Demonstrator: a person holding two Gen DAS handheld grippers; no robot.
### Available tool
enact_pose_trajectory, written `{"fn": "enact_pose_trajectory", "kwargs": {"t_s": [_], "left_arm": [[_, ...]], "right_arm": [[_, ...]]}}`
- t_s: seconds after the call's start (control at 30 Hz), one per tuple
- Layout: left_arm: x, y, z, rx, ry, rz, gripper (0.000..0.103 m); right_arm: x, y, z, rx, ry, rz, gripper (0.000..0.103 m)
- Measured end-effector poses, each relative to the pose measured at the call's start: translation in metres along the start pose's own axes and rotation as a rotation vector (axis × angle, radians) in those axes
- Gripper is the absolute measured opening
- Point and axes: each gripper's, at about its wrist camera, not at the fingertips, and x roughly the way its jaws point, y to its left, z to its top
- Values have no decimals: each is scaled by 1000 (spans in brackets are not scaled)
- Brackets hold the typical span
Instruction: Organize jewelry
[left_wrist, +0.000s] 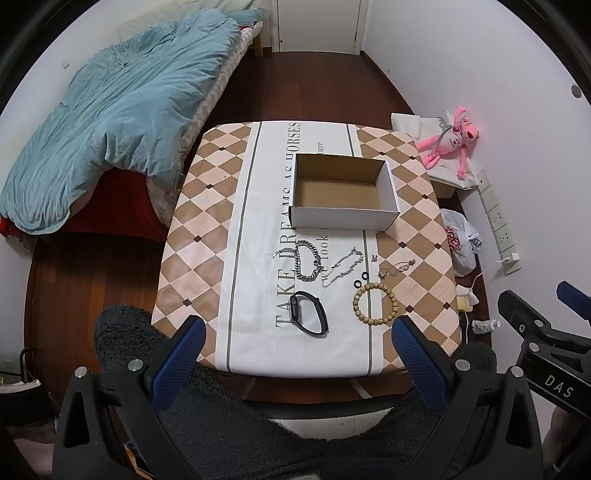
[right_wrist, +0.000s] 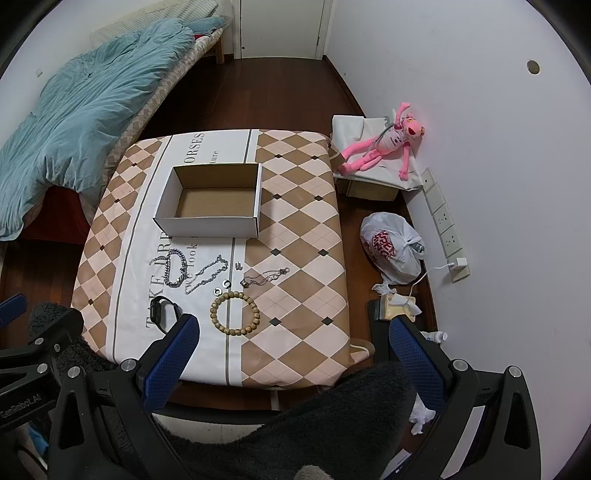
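Observation:
An open cardboard box, empty, stands on the table. In front of it lie a chunky silver chain bracelet, a thin silver chain, a fine necklace, two small rings, a wooden bead bracelet and a black smartwatch. My left gripper is open and empty above the table's near edge. My right gripper is open and empty, to the right.
A bed with a blue duvet is at the left. A pink plush toy, a white plastic bag, a power strip and tissues are along the right wall.

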Motion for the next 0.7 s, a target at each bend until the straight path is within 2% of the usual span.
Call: {"fn": "enact_pose_trajectory", "kwargs": {"t_s": [0.7], "left_arm": [[-2, 0, 1, 0, -4, -2, 103]], "right_arm": [[-2, 0, 1, 1, -3, 0, 103]]}}
